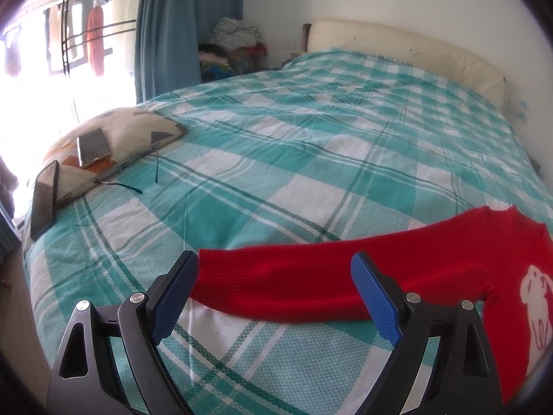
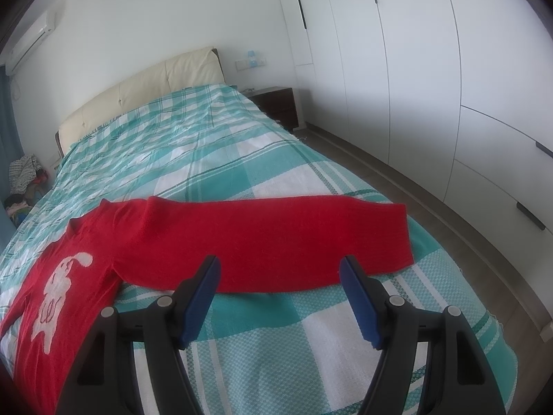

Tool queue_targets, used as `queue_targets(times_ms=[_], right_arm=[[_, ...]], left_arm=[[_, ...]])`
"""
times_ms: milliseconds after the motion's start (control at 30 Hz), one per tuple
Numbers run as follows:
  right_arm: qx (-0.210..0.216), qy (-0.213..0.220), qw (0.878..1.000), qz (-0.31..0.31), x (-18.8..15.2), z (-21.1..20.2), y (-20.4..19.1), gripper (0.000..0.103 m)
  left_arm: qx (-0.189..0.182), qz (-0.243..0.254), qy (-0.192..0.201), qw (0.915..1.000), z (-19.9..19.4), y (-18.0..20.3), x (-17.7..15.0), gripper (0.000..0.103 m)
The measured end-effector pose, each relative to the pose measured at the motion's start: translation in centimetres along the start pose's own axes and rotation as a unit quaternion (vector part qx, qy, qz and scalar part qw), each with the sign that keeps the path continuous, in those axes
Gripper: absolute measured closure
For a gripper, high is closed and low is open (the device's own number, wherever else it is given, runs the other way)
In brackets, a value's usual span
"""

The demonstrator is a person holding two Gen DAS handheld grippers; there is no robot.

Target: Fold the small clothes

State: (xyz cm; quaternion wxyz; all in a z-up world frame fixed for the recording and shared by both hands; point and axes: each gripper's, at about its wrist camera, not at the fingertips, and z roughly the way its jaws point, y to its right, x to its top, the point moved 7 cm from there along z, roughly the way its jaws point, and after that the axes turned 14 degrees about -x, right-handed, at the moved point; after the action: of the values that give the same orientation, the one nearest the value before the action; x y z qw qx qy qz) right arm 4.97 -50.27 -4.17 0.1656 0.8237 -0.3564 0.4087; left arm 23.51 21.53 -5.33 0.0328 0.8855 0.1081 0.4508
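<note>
A small red knit sweater with a white animal figure on its front lies flat on the teal-and-white checked bedspread, both sleeves spread out. In the left wrist view my left gripper is open and empty, its blue pads either side of the cuff end of one sleeve, just above it. In the right wrist view the sweater shows its other sleeve stretched to the right. My right gripper is open and empty, just short of that sleeve's near edge.
A patterned pillow with a phone on it lies at the bed's left, a second phone propped beside it. Wardrobe doors and floor lie right of the bed. A bedside cabinet stands by the headboard.
</note>
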Motion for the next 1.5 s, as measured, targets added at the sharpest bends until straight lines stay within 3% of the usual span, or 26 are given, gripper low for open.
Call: queue_targets(times_ms=[500,1500], right_arm=[[0.001,-0.005,1.000,0.004,-0.3,0.4,0.0,0.032],[0.002,-0.008,1.000,0.007,-0.2,0.4,0.2,0.032]], left_arm=[[-0.014,0.033,-0.007,0.9994,0.4,2.1,-0.5,0.012],[-0.012,0.035,-0.010,0.9993,0.4,2.4,-0.7,0.012]])
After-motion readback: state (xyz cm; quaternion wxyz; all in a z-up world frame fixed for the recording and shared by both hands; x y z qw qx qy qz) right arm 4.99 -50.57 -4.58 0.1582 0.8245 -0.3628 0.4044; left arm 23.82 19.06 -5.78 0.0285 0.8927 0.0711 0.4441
